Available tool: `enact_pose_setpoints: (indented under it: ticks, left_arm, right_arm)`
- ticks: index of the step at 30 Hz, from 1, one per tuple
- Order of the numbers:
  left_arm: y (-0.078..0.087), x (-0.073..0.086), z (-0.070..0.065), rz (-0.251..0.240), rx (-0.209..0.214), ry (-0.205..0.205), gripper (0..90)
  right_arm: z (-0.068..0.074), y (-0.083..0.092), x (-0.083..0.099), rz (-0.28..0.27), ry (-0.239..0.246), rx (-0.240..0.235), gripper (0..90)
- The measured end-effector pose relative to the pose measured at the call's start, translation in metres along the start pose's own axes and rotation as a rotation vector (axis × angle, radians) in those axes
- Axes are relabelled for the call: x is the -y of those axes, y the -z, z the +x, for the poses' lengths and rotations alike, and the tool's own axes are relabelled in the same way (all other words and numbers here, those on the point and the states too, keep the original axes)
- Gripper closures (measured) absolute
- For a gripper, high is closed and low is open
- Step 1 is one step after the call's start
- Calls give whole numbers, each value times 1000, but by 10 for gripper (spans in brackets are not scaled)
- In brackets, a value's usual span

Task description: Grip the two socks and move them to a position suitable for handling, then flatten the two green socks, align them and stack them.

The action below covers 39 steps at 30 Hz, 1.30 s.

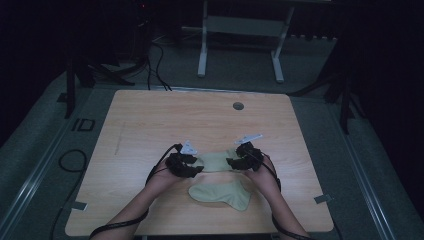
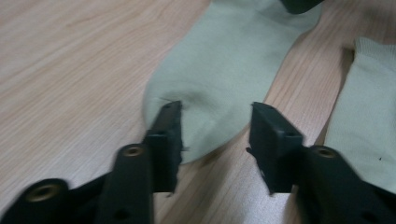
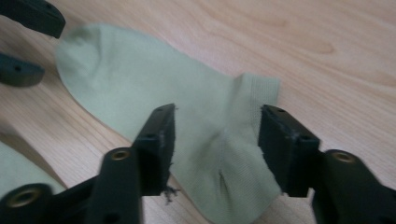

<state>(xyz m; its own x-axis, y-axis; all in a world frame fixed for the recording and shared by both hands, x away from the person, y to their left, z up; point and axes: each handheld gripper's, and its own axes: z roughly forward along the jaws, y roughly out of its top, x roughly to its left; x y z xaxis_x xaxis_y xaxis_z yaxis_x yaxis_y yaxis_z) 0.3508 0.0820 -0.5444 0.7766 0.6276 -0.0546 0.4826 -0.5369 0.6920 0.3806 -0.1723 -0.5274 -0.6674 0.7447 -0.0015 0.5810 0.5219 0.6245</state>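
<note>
Two pale green socks lie on the wooden table point(image 1: 150, 120). The farther sock point(image 1: 215, 161) lies flat between my two grippers. My left gripper point(image 1: 197, 167) is at its toe end, jaws apart, with the toe point(image 2: 205, 116) lying flat between the open jaws point(image 2: 215, 112). My right gripper point(image 1: 231, 162) is at the cuff and heel end; its jaws point(image 3: 217, 114) stand apart over the wrinkled heel of the sock point(image 3: 140, 88), pads not pressing. The nearer sock point(image 1: 222, 194) lies loose by the table's front edge, and its cuff point(image 2: 369, 116) is beside the left gripper.
A round cable hole point(image 1: 238, 106) sits near the table's far edge. A white stand point(image 1: 240, 30) is on the floor beyond the table, and black cables point(image 1: 70, 160) lie to the left. The other gripper's jaws point(image 3: 28, 28) appear top left in the right gripper view.
</note>
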Motion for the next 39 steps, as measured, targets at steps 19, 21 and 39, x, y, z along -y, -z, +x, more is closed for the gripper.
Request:
enact_pose_setpoints:
  ticks: [19,21,39]
  left_arm:
    - [47,23,-17,3,28,68,334]
    - [49,24,-19,1,36,70,335]
    - [31,43,-47,66,104,62,340]
  right_arm:
    - [2,51,22,-58,-24,-56,322]
    - [3,54,24,-58,-25,-68,331]
    - [20,67,84,19,-23,-122,507]
